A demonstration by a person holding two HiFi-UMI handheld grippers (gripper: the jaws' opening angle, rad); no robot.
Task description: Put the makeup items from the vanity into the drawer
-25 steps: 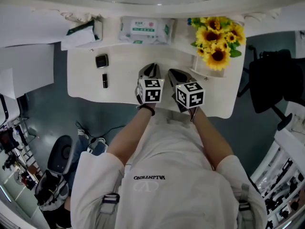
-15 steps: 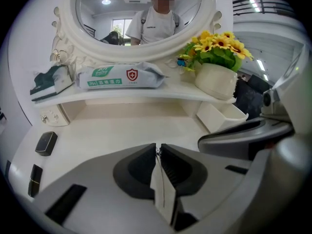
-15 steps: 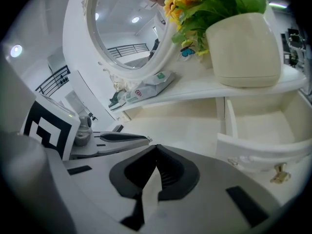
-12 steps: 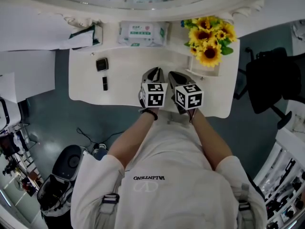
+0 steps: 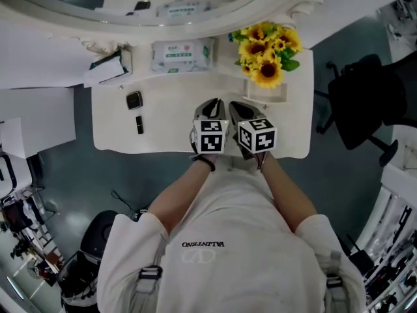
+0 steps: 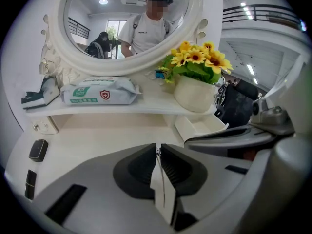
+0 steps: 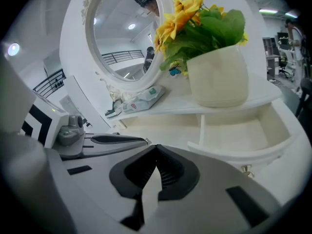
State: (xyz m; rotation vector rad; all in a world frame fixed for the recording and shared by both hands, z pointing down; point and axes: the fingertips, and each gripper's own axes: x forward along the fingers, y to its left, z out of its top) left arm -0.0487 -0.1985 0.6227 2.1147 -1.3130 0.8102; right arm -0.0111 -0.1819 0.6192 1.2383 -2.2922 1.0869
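**A:** Left gripper and right gripper have risen slightly above the vanity's front edge, jaws together, empty.

**B:** Makeup?

**A:** Compact and dark stick lie near the left edge. The left gripper is nearer. The stick's length runs front to back. The drawer is open at the right rear.

**B:** Writing?

**A:** Wipes pack is unreadable; shirt reads VALENTINO.

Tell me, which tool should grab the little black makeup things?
Left. The compact and lipstick lie on the vanity at its left side, nearer the left tool; the right tool sits nearer the open drawer.
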